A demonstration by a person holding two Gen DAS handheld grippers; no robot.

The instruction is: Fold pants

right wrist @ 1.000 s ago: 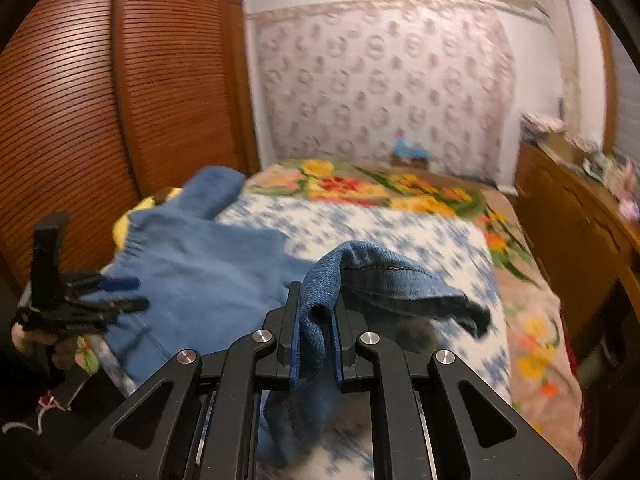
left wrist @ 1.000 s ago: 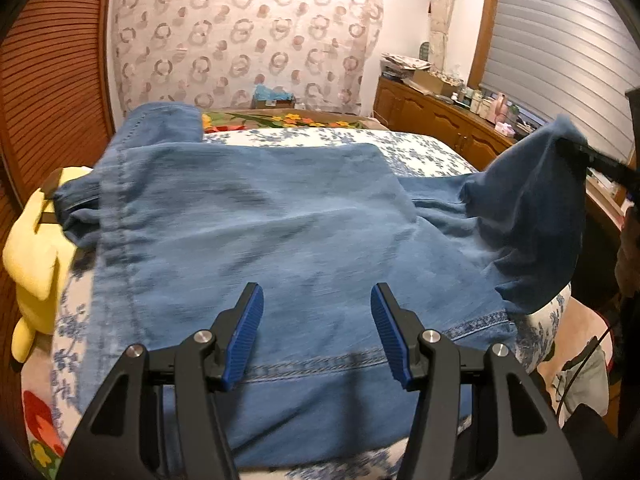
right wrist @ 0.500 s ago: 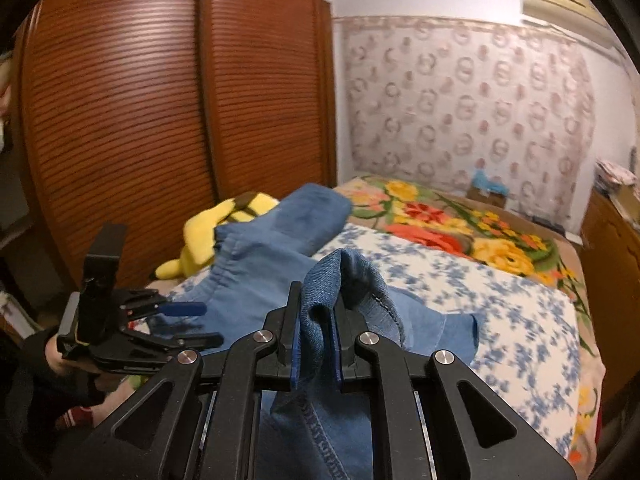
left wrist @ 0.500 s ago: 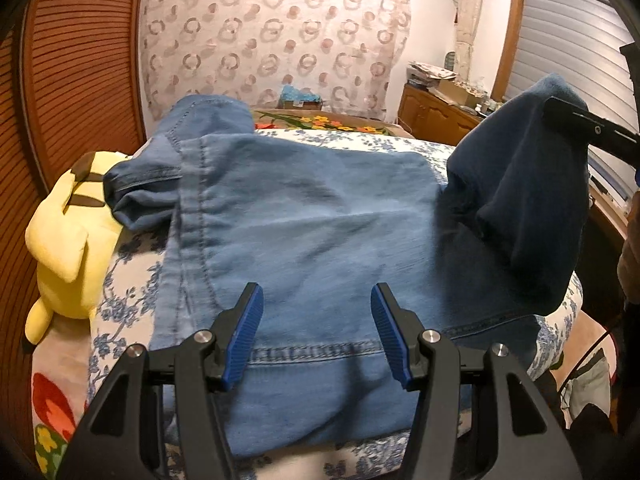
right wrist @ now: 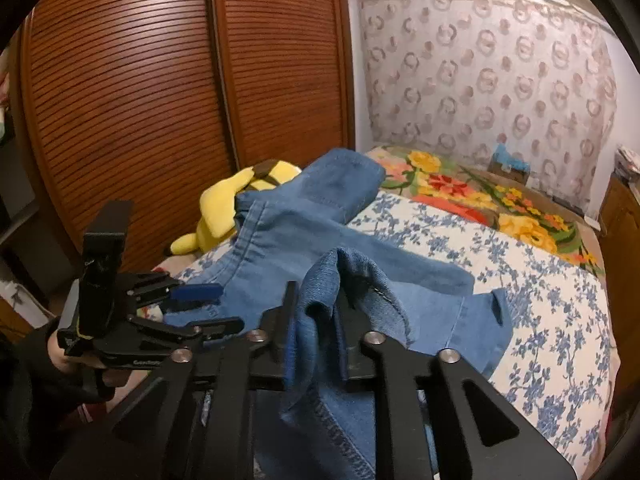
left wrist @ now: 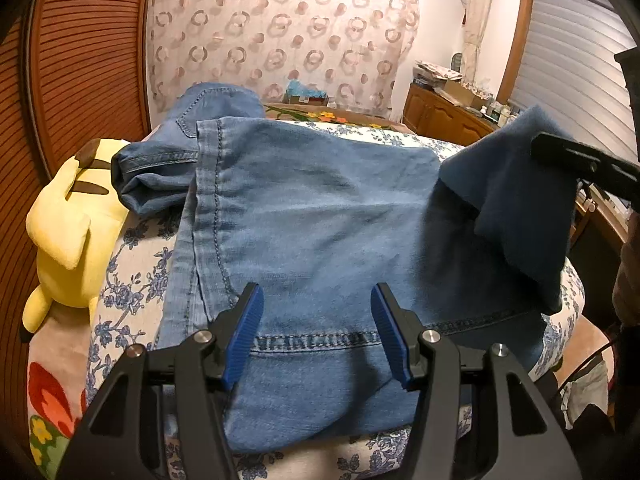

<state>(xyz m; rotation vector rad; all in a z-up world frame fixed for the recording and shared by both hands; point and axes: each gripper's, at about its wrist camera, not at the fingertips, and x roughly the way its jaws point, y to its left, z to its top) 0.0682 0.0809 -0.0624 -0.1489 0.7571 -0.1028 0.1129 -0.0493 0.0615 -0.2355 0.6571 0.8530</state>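
Denim pants point(left wrist: 320, 216) are spread on the bed point(right wrist: 560, 320); over the last second their gripped end has been carried from the right edge toward centre frame by the clamped right gripper point(right wrist: 316, 316), so a fold is judged underway. Left gripper point(left wrist: 316, 332) hovers wide open, empty.

The bed point(right wrist: 552, 320) has a white cover with blue flowers. The blue pants point(left wrist: 320, 216) lie spread out on it. A yellow plush toy point(left wrist: 68, 224) lies at the bed's edge, touching the pants. A bright flower blanket point(right wrist: 480, 196) lies farther back.
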